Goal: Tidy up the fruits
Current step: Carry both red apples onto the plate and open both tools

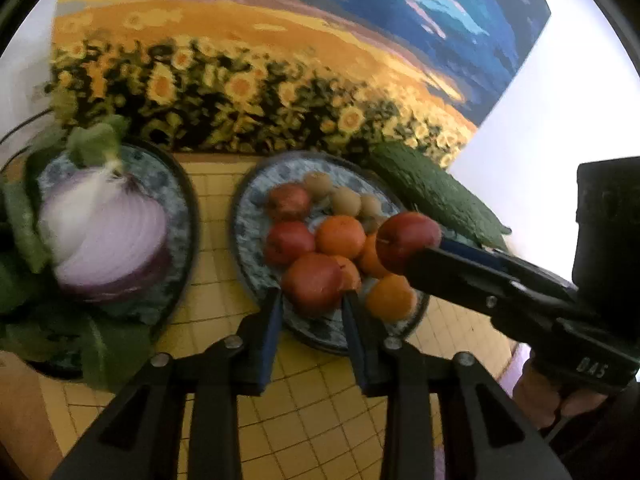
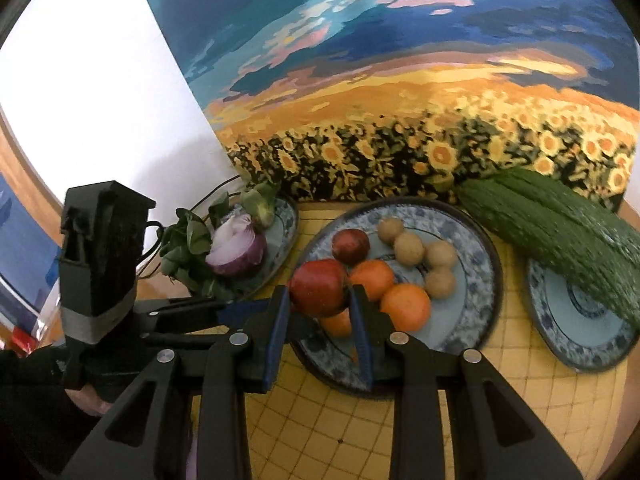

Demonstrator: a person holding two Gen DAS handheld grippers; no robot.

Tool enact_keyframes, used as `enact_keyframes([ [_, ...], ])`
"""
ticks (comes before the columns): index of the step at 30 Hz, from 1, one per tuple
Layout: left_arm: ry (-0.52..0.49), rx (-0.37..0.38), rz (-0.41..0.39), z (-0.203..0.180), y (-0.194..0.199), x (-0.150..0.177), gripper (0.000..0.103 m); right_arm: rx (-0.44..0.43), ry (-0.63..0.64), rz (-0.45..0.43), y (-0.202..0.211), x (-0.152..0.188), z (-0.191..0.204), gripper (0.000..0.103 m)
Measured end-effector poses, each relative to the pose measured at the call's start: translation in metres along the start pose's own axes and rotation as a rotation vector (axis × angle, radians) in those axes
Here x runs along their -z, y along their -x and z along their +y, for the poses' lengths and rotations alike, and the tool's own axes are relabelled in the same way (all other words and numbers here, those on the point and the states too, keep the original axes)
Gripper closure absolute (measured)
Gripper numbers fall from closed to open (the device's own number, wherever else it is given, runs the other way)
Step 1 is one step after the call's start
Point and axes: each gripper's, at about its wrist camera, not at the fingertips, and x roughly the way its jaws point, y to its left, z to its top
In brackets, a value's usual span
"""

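Note:
In the left wrist view, a blue-patterned plate (image 1: 248,220) holds red fruits, oranges (image 1: 340,236) and several small brown round fruits (image 1: 344,200). My left gripper (image 1: 312,298) stands open at the plate's near rim. A red fruit (image 1: 312,280) rests on the plate between its fingertips. My right gripper (image 1: 428,254) comes in from the right, shut on another red fruit (image 1: 406,240) above the plate's right side. In the right wrist view that held fruit (image 2: 318,288) sits between the pads of the right gripper (image 2: 318,296), over the plate (image 2: 480,264).
A left plate (image 1: 180,200) carries a halved red onion (image 1: 108,232) and leafy greens (image 1: 24,220). A bitter gourd (image 2: 552,224) lies across a third plate (image 2: 580,344) on the right. A sunflower painting (image 2: 400,80) leans behind, on the yellow tiled surface (image 2: 340,432).

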Motion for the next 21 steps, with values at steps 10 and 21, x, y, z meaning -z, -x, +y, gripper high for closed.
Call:
enact_keyframes([
  [10,0.060,-0.058,-0.058,0.014,0.013,0.010,0.073,-0.017,0.017,0.024,-0.028,-0.016,0.002,0.071],
  [21,0.027,-0.071,-0.071,0.014,0.010,0.006,0.083,-0.029,0.043,0.081,-0.038,-0.008,-0.001,0.071],
])
